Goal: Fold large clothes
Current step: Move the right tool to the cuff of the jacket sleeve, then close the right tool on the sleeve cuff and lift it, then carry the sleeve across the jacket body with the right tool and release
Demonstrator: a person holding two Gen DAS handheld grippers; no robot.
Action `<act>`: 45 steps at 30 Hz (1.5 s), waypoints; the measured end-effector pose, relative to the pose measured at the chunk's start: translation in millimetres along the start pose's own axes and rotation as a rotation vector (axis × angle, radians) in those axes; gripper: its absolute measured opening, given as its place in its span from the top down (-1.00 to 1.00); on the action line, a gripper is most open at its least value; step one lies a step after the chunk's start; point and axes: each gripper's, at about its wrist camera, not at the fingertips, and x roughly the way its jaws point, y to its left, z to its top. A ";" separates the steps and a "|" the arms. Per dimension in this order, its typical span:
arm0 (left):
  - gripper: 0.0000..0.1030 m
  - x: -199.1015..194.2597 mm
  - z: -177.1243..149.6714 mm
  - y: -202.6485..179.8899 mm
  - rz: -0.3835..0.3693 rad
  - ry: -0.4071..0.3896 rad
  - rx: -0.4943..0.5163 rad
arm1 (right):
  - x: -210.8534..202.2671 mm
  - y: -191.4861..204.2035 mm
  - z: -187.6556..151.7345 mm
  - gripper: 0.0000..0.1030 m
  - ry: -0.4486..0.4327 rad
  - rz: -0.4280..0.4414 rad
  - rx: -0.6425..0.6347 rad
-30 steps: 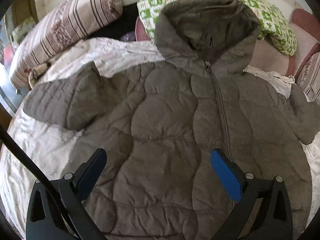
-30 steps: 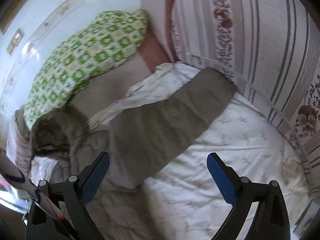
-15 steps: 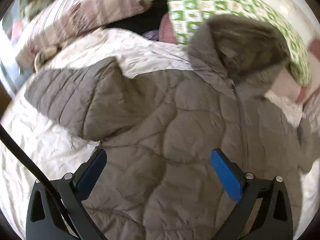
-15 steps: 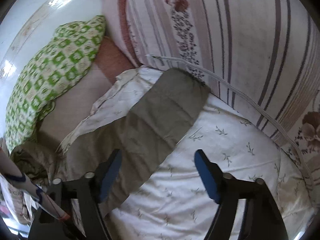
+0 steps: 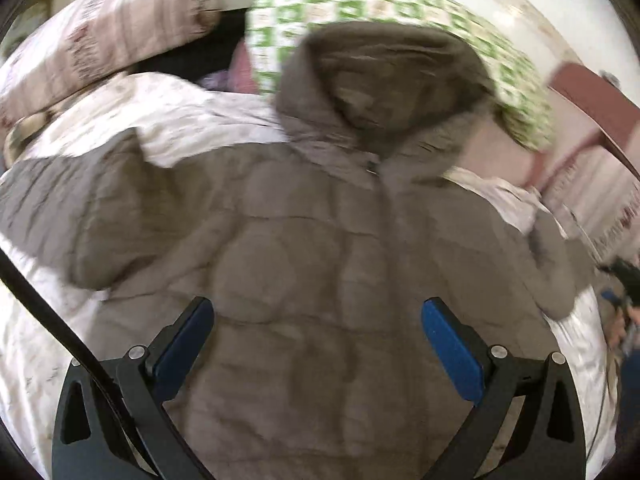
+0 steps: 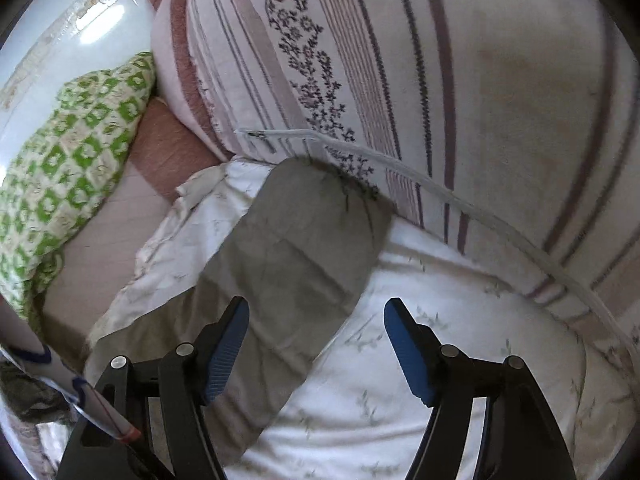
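Jacket (image 5: 320,248) lies flat on the bed (image 6: 420,380), front up, hood (image 5: 384,80) ahead of the left gripper (image 5: 316,344). Left fingers (image 5: 184,340) apart, nothing between them, jacket body below. Right gripper (image 6: 316,352): 2 fingers (image 6: 408,356) apart, nothing pinched; sleeve (image 6: 296,264) lies under and ahead of the left finger, its cuff touching the striped pillow (image 6: 460,92). Green pillow (image 6: 68,160) far left.
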 end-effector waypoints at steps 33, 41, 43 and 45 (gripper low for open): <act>-1.00 10.7 -41.6 -85.2 0.061 0.024 0.362 | -195.3 131.3 -2.6 0.76 -0.301 0.364 -0.216; -1.00 -17.6 -18.3 -45.7 0.049 -0.006 0.210 | -274.2 237.3 -70.7 0.76 -0.281 0.536 -0.417; -1.00 -25.8 -10.3 -28.9 0.050 -0.018 0.157 | -280.3 261.7 -88.5 0.76 -0.253 0.573 -0.454; -1.00 -32.8 -4.1 -12.7 0.059 -0.029 0.112 | -283.2 282.6 -104.8 0.76 -0.231 0.598 -0.484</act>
